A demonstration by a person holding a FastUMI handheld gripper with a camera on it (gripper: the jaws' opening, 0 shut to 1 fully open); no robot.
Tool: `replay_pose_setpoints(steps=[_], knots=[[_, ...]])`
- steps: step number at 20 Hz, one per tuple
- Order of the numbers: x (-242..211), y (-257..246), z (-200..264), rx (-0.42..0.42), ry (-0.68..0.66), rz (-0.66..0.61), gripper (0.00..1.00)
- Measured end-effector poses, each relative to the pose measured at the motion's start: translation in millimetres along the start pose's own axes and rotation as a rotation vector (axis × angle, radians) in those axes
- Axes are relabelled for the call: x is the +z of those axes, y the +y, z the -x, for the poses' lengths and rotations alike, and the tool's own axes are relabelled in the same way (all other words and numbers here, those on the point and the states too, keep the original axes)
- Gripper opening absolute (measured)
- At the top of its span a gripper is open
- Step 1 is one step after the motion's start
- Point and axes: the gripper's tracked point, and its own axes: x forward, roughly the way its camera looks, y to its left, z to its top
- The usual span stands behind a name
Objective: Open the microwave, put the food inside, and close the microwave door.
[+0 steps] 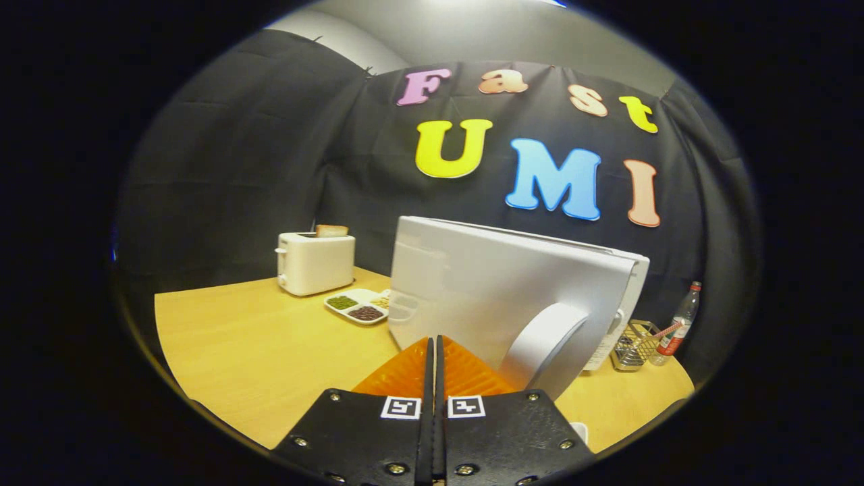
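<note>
- Looking along the tool [433,347] in the gripper view: its two fingers are pressed together, no gap to speak of, nothing held between them.
- Microwave [472,297] sits right ahead on the tabletop [256,351], filling 12 to 2 o'clock from the fingertips; tips look very near or touching its pale face, contact cannot be confirmed.
- Curved handle [543,347] stands at about 2 o'clock from the tips, just beside them; its long axis runs roughly upright with a bow outward.
- Door state hard to call from this angle: the big pale panel seems swung toward the tool, so probably partly open, judgement only.
- Key relation: handle is to the right of the tool line, so the next move likely needs a small shift to 2 o'clock and the fingers parted first.
- Divided tray [358,307] of food lies at 10 o'clock, past the microwave's left edge, well apart from the tool.
- Toaster [316,262] with a slice sticking up sits beyond the tray at 10–11 o'clock.
- Wire basket [634,345] and bottle [678,327] sit at 3 o'clock, behind the microwave.
</note>
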Motion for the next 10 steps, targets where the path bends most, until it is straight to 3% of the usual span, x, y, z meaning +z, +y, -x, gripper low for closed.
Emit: replay_pose_setpoints(steps=[3,10], knots=[[2,-47,-22,-0.078,0.006,-0.037,0.01],[-2,-102,-71,-0.199,0.001,-0.086,0.01]])
